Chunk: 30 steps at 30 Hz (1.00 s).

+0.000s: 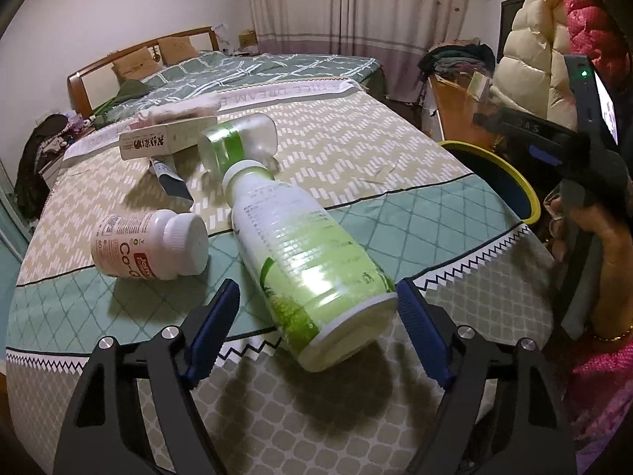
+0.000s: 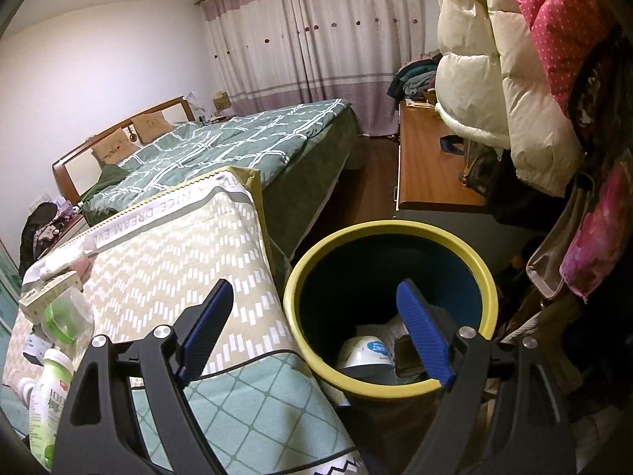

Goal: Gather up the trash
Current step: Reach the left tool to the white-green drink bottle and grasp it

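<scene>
Left wrist view: left gripper (image 1: 318, 316) open, jaws straddling base of green-label bottle (image 1: 300, 261) lying on quilted bench cover (image 1: 455, 206), pads not pressing. Risk: round bottle rolls or squirts out on closing; neck may knock clear bottle (image 1: 237, 140). Pill jar (image 1: 152, 243) just beside.

Right wrist view: right gripper (image 2: 314, 330) open, empty, over bin (image 2: 389, 237). Bin sits past bench edge; a clipped rim tips it.

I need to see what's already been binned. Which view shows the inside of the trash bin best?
The right wrist view: it looks down into the trash bin, showing discarded containers at the bottom. The left wrist view catches only part of its yellow rim.
</scene>
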{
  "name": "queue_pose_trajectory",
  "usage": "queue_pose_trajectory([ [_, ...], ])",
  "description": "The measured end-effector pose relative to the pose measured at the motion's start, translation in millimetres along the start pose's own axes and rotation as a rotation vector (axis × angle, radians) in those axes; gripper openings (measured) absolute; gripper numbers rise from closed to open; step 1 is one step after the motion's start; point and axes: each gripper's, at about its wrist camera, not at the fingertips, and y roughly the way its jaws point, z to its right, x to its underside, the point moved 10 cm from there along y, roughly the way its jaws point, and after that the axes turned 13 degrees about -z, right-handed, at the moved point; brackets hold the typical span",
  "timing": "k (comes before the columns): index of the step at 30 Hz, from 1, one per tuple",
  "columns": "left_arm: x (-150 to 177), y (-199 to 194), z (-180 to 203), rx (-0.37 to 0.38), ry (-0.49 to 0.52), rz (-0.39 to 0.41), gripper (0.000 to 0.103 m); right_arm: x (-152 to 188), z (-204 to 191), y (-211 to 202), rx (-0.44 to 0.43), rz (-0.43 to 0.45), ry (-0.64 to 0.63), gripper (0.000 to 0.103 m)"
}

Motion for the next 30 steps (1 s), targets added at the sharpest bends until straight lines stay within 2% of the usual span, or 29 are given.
queue_pose_trajectory([
  [2,-0.9,1.4,1.4,-0.009,0.007,0.002,0.077,0.0,0.2,0.3,-0.001,-0.001,-0.001,0.08],
  [4,-2.0,1.9,1.4,-0.013,0.009,0.001,0.071,-0.1,0.8,0.8,-0.001,0.0,-0.001,0.08],
  [9,-4.7,-1.5,-0.6,-0.013,0.016,0.02,0.068,0.2,0.8,0.8,-0.001,-0.001,0.001,0.08],
  [13,-11.2,-23.9,-2.7,-0.059,0.066,0.08,0.062,-0.1,1.1,1.0,-0.001,-0.001,0.0,0.08],
  [17,-29.6,-53.9,-9.9,-0.064,0.086,0.152,0.057,-0.5,1.7,0.8,-0.001,0.0,0.0,0.08],
  [20,-47.4,-62.6,-16.2,-0.047,0.085,0.17,0.056,-0.6,1.9,1.0,-0.003,0.0,0.002,0.08],
  [30,-106.3,-53.7,-23.7,-0.004,0.083,0.198,0.055,2.4,-3.2,6.4,-0.012,-0.012,-0.006,0.08],
])
